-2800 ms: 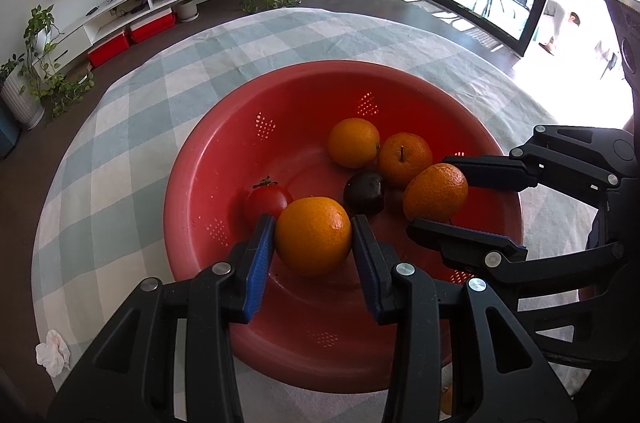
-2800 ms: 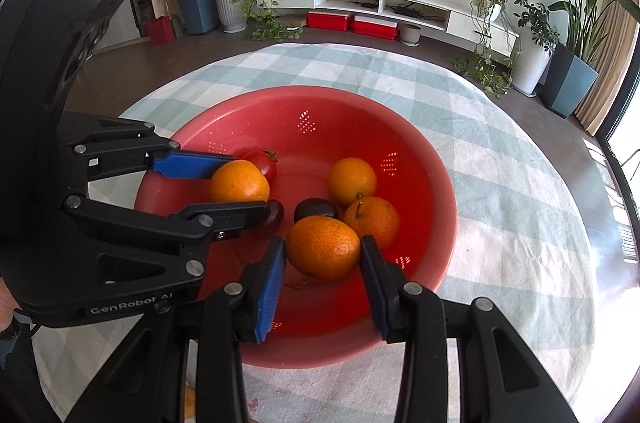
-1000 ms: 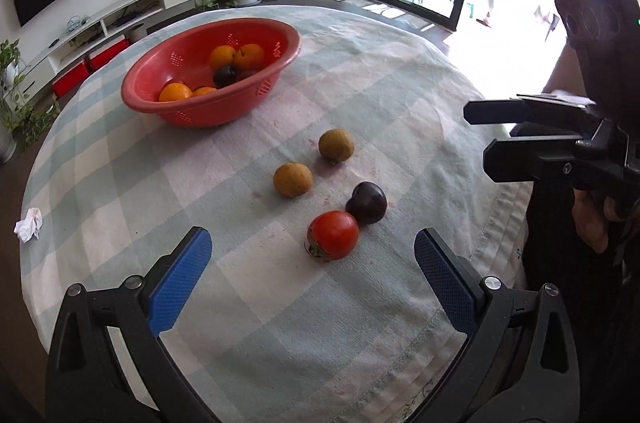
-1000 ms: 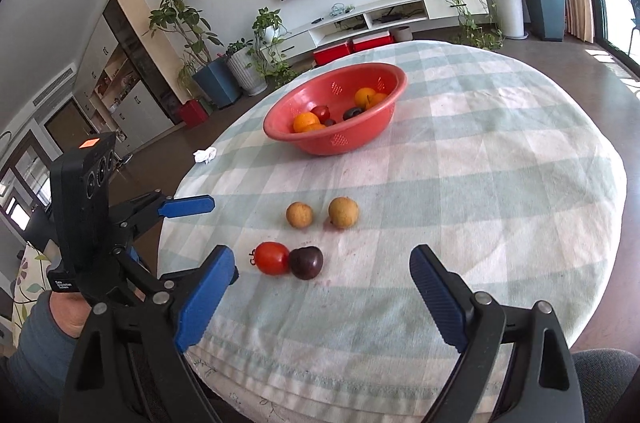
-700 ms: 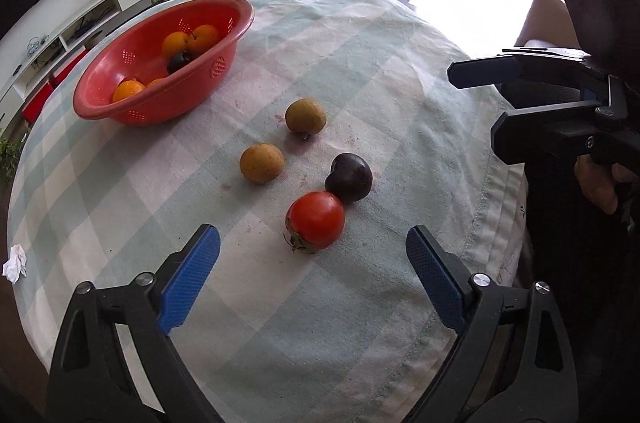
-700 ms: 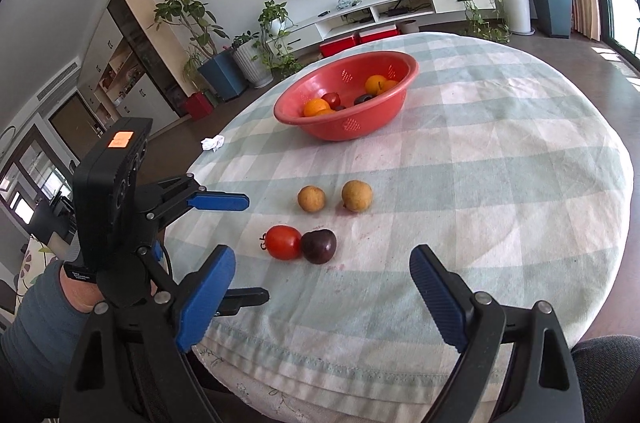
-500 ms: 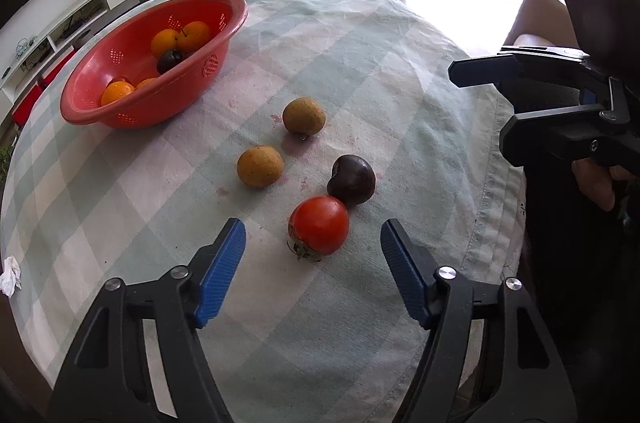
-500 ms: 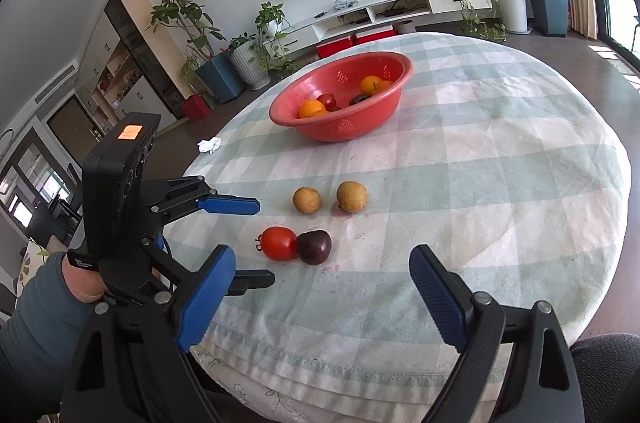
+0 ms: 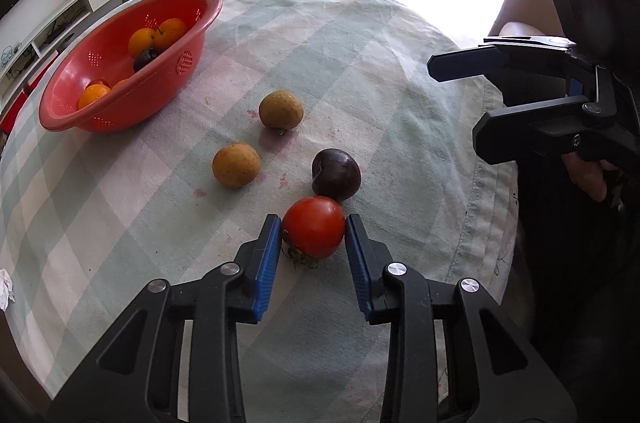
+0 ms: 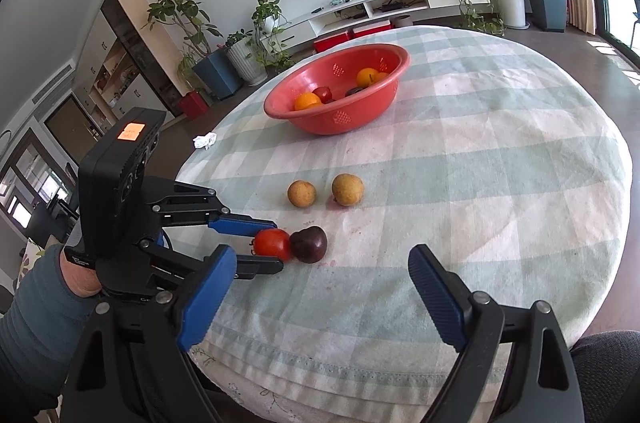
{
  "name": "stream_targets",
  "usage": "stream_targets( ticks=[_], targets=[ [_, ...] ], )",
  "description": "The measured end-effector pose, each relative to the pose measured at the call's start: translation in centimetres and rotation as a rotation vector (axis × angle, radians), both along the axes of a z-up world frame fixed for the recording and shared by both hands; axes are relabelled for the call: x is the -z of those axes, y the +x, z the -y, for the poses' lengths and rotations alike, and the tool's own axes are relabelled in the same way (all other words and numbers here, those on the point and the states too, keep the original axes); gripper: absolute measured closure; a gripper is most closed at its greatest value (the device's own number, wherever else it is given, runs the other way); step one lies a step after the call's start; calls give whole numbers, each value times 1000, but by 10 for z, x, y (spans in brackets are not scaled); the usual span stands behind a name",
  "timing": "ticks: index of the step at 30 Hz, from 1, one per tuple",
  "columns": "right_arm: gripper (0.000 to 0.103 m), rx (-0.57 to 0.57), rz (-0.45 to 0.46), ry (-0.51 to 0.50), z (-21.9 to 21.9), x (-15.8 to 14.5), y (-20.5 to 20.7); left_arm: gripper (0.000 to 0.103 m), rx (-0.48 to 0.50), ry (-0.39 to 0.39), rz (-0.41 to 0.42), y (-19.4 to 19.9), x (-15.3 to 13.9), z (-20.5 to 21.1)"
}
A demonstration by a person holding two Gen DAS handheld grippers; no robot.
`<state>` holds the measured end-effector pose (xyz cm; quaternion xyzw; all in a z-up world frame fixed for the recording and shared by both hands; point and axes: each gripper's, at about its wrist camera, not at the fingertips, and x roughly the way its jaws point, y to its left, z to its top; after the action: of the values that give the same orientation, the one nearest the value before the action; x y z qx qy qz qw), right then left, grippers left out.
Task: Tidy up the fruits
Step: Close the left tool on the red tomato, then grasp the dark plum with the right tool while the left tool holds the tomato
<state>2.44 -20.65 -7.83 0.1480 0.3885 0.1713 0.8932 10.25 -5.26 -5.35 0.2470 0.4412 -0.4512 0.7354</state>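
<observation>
A red tomato (image 9: 314, 231) lies on the checked tablecloth near the table's front edge. My left gripper (image 9: 313, 223) is closing on it, and both blue pads touch its sides. A dark plum (image 9: 336, 175) rests against the tomato's far side. Two yellow-brown round fruits (image 9: 236, 165) (image 9: 281, 109) lie just beyond. The red colander bowl (image 9: 100, 115) at the far left holds oranges, a plum and a tomato. My right gripper (image 10: 321, 253) hovers open above the table's near edge with nothing between its fingers. From the right wrist view, the left gripper (image 10: 276, 245) comes in from the left around the tomato (image 10: 273, 243).
A crumpled white tissue (image 10: 205, 140) lies at the table's left edge. The tablecloth hem (image 10: 340, 371) hangs over the rim just under my right gripper. A sleeved hand (image 10: 76, 279) holds the left gripper. Bare cloth spreads to the right of the fruits.
My left gripper has sunk toward the tomato, and its jaws have come in from wide apart until they touch its sides. The right gripper has stayed still and open.
</observation>
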Motion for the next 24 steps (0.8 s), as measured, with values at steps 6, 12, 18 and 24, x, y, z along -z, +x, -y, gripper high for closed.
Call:
stream_targets(
  ticks=[6, 12, 18, 24],
  targets=[
    [13, -1, -7, -10, -2, 2, 0, 72, -13, 1, 1, -3, -1, 0],
    [13, -3, -10, -18, -2, 3, 1, 72, -77, -24, 14, -6, -8, -14],
    [15, -34, -26, -75, -15, 6, 10, 72, -243, -136, 15, -6, -24, -43],
    [26, -92, -64, -190, -39, 14, 31, 72, -433, -231, 5, -11, -29, -70]
  ],
)
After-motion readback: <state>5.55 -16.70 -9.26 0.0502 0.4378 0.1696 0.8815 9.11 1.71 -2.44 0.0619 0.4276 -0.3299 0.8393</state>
